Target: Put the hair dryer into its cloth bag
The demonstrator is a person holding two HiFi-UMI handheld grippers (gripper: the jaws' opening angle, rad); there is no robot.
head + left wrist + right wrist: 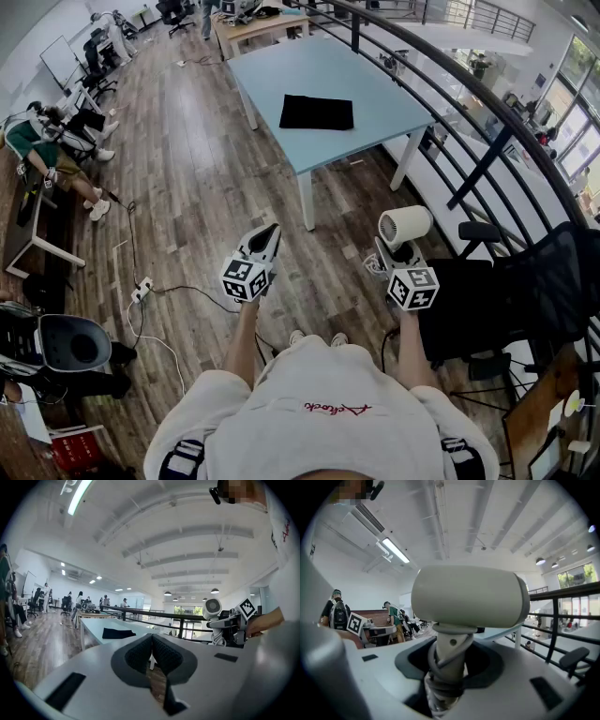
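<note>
The right claw [449, 667] pinches the white hair dryer [404, 225] by its cord-wrapped handle; the left claw [151, 654] is pressed together, empty. A black cloth bag [317, 112] lies on the tabletop [281, 66].

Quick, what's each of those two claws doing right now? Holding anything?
Left gripper: closed, nothing in it.
Right gripper: closed on the handle of the hair dryer.

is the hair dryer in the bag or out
Out: the hair dryer sits in the right gripper; the cloth bag lies on the table.

wood floor [187, 206], blue table [328, 66], black railing [480, 169]
</note>
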